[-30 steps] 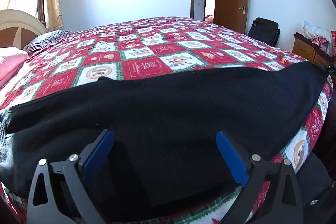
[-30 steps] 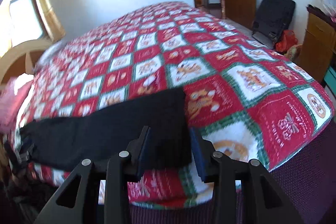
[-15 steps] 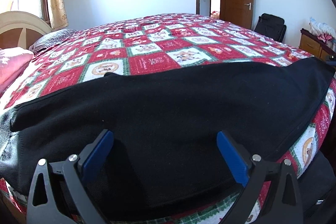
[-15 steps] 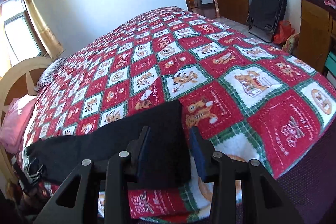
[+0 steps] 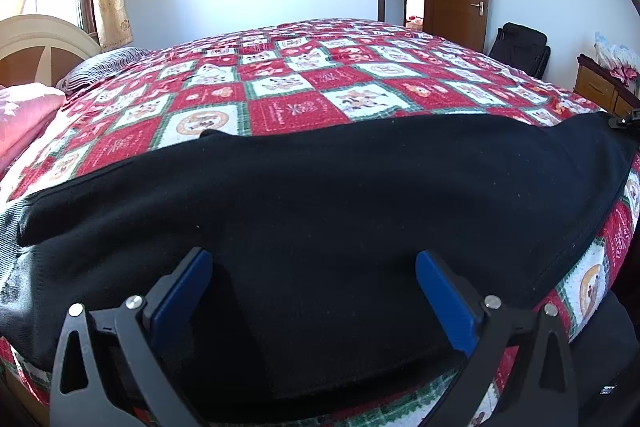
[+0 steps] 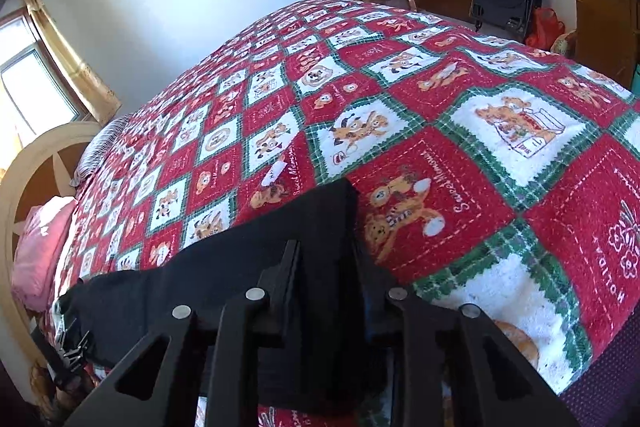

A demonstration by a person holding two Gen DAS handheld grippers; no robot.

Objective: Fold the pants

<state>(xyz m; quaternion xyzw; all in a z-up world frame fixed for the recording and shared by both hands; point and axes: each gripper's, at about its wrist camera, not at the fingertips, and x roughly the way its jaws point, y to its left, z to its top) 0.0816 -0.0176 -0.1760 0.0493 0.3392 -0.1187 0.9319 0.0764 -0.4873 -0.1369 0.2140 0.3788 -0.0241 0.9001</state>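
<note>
The black pants [image 5: 320, 211] lie along the near edge of the bed [image 5: 304, 83], long axis left to right in the frame, with the left tongs [image 5: 314, 291] wide open over the middle and the right tongs [image 6: 326, 267] closed on the leg end.

Pants: black pants [image 5: 340, 195] are lying flat across the quilt [image 5: 304, 95].
Left gripper: left gripper [image 5: 314, 285] is hovering over them, blue pads [image 5: 182, 293] spread wide.
</note>
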